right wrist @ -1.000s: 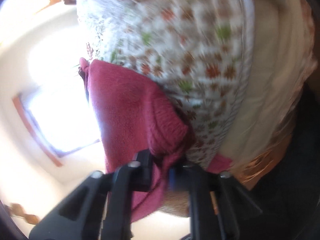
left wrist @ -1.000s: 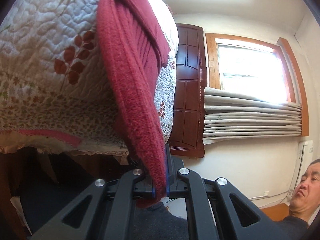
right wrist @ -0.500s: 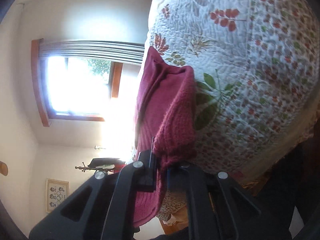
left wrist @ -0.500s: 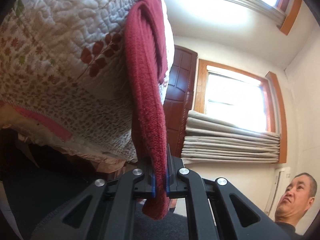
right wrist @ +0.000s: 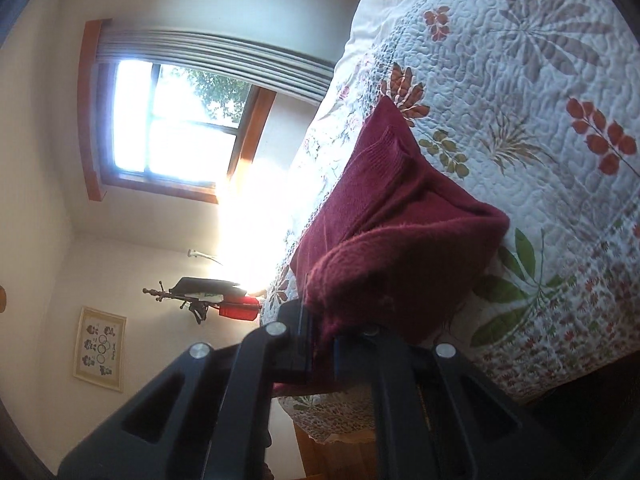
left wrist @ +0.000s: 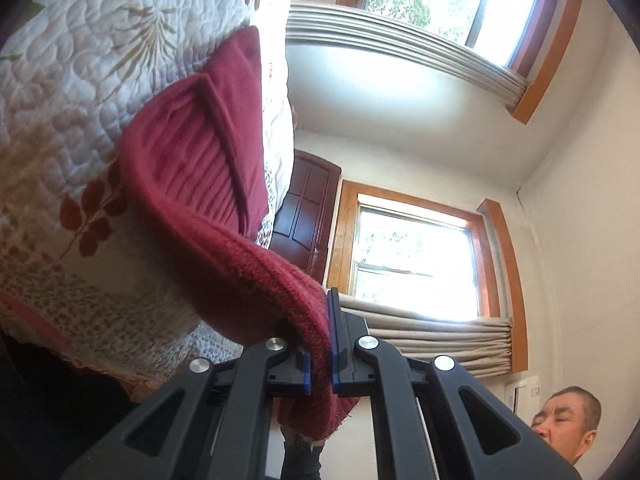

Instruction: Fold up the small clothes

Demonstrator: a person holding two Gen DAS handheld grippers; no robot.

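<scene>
1. Maroon knit garment (left wrist: 192, 184) lay on the floral quilt (left wrist: 60, 120) of the bed, one edge lifted off the bedding where my two claws held it.
2. Left claw (left wrist: 320, 354): I had it clamped on a thick, ribbed edge of the garment; the knit passed between the blue-edged pads (left wrist: 335, 344) and a short tail hung out below them.
3. Right claw (right wrist: 322, 354): I had it closed on another bunched edge of the same garment (right wrist: 400, 248), the cloth rising from the pads and folding over toward the quilt (right wrist: 540, 80).
4. Between the grips, the body of the garment rested on the quilt in a loose fold, with a raised crease running across it in the left wrist view.
5. Background: wood-framed window (left wrist: 412, 256) with gathered curtain (left wrist: 432, 340), dark wooden door (left wrist: 304, 212), and part of a person (left wrist: 568, 428) at the lower right of the left wrist view; a framed picture (right wrist: 100, 348) hung on the wall in the right wrist view.
</scene>
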